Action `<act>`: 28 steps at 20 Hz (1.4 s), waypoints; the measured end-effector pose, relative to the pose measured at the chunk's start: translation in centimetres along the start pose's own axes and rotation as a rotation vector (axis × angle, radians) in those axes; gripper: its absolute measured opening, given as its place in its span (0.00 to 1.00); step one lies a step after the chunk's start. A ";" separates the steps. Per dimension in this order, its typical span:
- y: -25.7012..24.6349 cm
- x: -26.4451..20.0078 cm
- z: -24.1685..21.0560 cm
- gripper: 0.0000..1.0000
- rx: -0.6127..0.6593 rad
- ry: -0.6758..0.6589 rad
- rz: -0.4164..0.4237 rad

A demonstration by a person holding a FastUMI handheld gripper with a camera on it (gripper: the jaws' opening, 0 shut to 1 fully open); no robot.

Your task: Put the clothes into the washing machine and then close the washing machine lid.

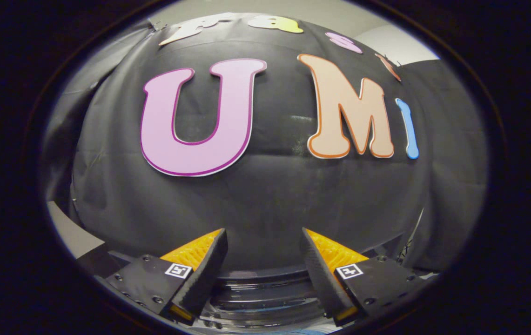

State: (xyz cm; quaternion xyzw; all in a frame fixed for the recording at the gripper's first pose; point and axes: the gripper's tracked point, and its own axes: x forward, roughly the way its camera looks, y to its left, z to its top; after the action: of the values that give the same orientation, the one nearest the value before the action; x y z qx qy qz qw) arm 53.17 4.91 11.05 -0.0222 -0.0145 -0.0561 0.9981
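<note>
gripper [263,242] fingers spread apart, empty, above the washing machine [265,298] rim below them

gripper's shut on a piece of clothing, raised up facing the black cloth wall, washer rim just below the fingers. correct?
Not quite. The gripper view shows the gripper open, fingers apart with nothing between them; it holds no clothing. The rest stands: it faces the black cloth wall, and the washing machine rim sits just below the fingers.
</note>
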 end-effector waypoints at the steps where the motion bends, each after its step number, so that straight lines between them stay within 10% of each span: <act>1: -0.1 -0.7 0.1 0.97 0.003 -0.019 0.004; 28: 0.1 -2.2 0.6 0.97 0.005 -0.023 0.079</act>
State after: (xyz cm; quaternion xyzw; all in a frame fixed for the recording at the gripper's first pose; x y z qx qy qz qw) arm 50.99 5.25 11.58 -0.0211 -0.0252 -0.0163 0.9993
